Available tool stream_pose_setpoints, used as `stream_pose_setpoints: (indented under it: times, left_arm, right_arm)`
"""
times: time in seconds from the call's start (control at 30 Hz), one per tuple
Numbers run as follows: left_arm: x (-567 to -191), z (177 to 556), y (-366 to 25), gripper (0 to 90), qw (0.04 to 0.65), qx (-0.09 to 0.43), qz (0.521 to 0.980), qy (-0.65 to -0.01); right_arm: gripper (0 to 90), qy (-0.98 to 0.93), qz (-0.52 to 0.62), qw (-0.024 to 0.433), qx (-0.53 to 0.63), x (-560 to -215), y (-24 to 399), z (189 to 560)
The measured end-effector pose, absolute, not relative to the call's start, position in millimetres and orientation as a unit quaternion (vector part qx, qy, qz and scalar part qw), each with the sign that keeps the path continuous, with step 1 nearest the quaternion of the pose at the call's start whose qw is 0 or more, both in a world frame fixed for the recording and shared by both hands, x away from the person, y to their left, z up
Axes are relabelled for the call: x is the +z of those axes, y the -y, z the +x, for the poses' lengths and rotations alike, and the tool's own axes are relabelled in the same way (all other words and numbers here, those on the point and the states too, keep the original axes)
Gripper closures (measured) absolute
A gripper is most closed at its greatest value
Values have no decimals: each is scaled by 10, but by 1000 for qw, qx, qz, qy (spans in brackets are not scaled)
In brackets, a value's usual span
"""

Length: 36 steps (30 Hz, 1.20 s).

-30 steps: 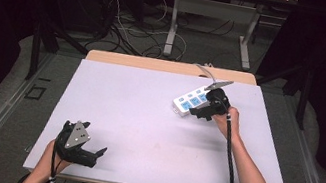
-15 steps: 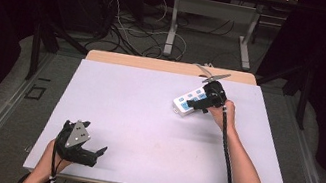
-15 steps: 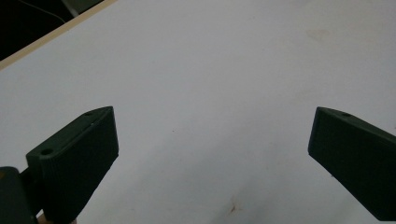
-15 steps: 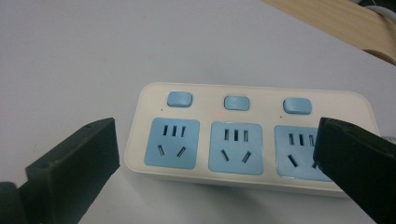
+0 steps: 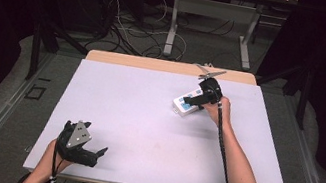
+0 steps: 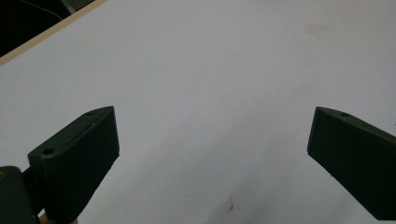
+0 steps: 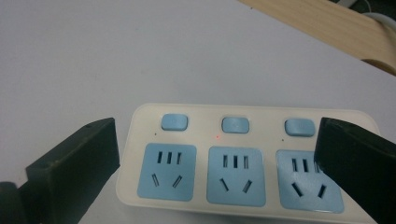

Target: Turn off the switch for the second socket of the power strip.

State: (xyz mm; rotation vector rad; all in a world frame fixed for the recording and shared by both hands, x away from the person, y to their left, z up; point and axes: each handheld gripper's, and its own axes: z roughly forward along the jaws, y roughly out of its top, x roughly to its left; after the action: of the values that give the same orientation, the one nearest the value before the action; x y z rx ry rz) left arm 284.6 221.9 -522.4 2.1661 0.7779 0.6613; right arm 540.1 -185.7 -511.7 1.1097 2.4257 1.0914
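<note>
— Power strip? Where?
— One white power strip (image 5: 187, 104), lying flat on the white tabletop (image 5: 146, 119), toward one o'clock from table centre. Same strip (image 7: 243, 161) seen close in the right gripper view.
— Counted on its face?
— Three blue sockets in a row; three blue buttons above, one over each socket. One tiny red light lit, just left of the middle button.
— Right gripper?
— Right gripper (image 5: 196, 97) hovering right at the strip, at its three o'clock end in the high view. Jaws spread wide, pinching nothing; in its own view (image 7: 219, 163), one black jaw at nine o'clock beside the strip's end, the other at three o'clock overlapping the third socket. Contact with the strip: cannot tell.
— Left gripper?
— Left gripper (image 5: 89, 152) low at seven o'clock on the table, well apart from the strip. Jaws spread wide too (image 6: 210, 158), nothing between them but bare tabletop with a small brown speck.
— Anything else up there?
— One pair of scissors (image 5: 210, 72) at the far edge, twelve o'clock from the right gripper, on the wooden strip (image 5: 145, 62).
</note>
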Motion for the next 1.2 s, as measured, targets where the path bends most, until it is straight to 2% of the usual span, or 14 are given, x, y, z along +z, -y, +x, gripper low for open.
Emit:
stream_pose_setpoints:
  times: [0.13,0.2,0.37,0.4,0.47,0.7,0.73,0.77,0.87,1.2]
  left_arm:
    - [-5218,2849,-2221,17,367,262,841,-301]
    - [-5219,2848,-2222,17,368,260,840,-303]
    - [-5222,2849,-2221,17,367,256,841,-304]
    - [-5221,2850,-2221,17,366,258,841,-303]
    - [-5220,2853,-2220,17,366,261,841,-302]
    - [-5218,2850,-2219,16,370,259,840,-301]
    - [-5220,2848,-2217,16,371,257,840,-302]
    - [-5220,2848,-2217,16,371,257,840,-301]
    - [-5219,2848,-2220,16,371,258,840,-300]
    - [-5223,2845,-2208,16,374,255,840,-301]
  right_arm:
    - [45,-828,387,140,381,-5099,1836,5422]
    - [184,-825,387,147,385,-5098,1831,5438]
    - [361,-817,394,169,386,-5097,1805,5445]
    - [453,-817,396,172,382,-5098,1793,5444]
    - [488,-816,396,177,381,-5100,1790,5444]
    - [752,-815,405,164,382,-5135,1747,5460]
    - [826,-815,407,166,379,-5162,1732,5471]
    - [826,-815,407,166,379,-5162,1732,5471]
    - [900,-813,410,176,375,-5191,1711,5483]
    - [900,-813,418,211,347,-5250,1653,5509]
